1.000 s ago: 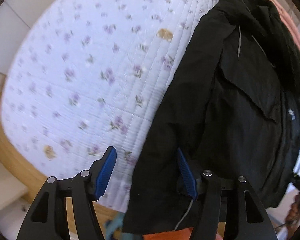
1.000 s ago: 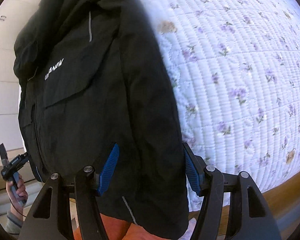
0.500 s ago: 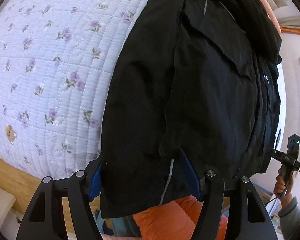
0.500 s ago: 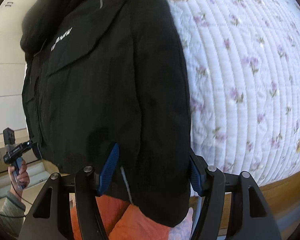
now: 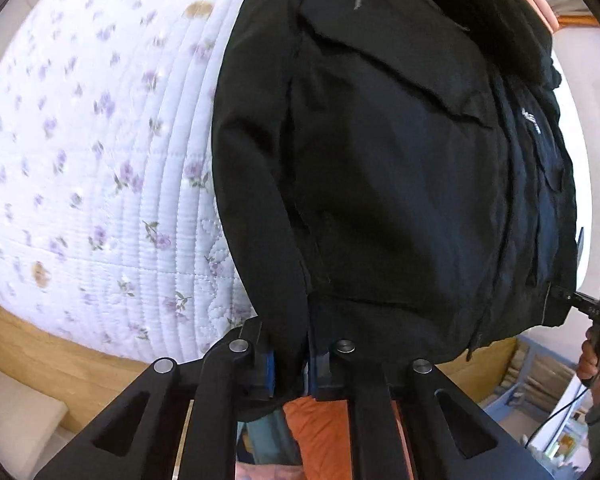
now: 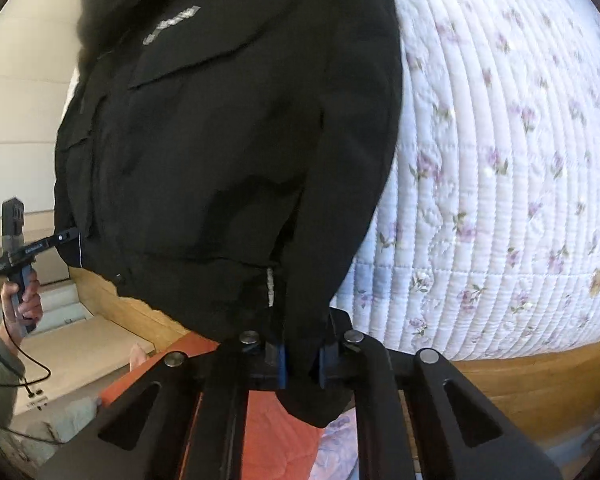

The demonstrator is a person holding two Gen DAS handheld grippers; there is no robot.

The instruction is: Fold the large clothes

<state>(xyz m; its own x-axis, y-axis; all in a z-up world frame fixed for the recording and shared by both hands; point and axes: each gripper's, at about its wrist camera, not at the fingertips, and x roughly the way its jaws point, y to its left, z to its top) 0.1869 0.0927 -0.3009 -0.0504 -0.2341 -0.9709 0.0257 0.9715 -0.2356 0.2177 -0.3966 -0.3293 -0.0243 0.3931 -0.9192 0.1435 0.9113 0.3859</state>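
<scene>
A black jacket (image 5: pixel 400 168) lies front-up on a white quilt with purple flowers (image 5: pixel 100 168), its hem hanging over the bed's near edge. In the left wrist view my left gripper (image 5: pixel 290 364) is shut on the cuff end of the jacket's sleeve, blue pads pressed against the fabric. In the right wrist view the same jacket (image 6: pixel 228 152) shows white lettering on its chest, and my right gripper (image 6: pixel 300 364) is shut on the other sleeve's cuff at the bed edge. Each view shows the other gripper small at the jacket's far side, held in a hand.
The bed's wooden frame (image 5: pixel 40 344) runs under the quilt's edge. An orange cloth (image 6: pixel 268 432) lies below both grippers. A pale floor and step (image 6: pixel 80 344) sit left of the bed in the right wrist view.
Both grippers went from open around the sleeve ends to shut on them. Each has slid sideways along the bed edge, bringing the jacket to the middle of each view.
</scene>
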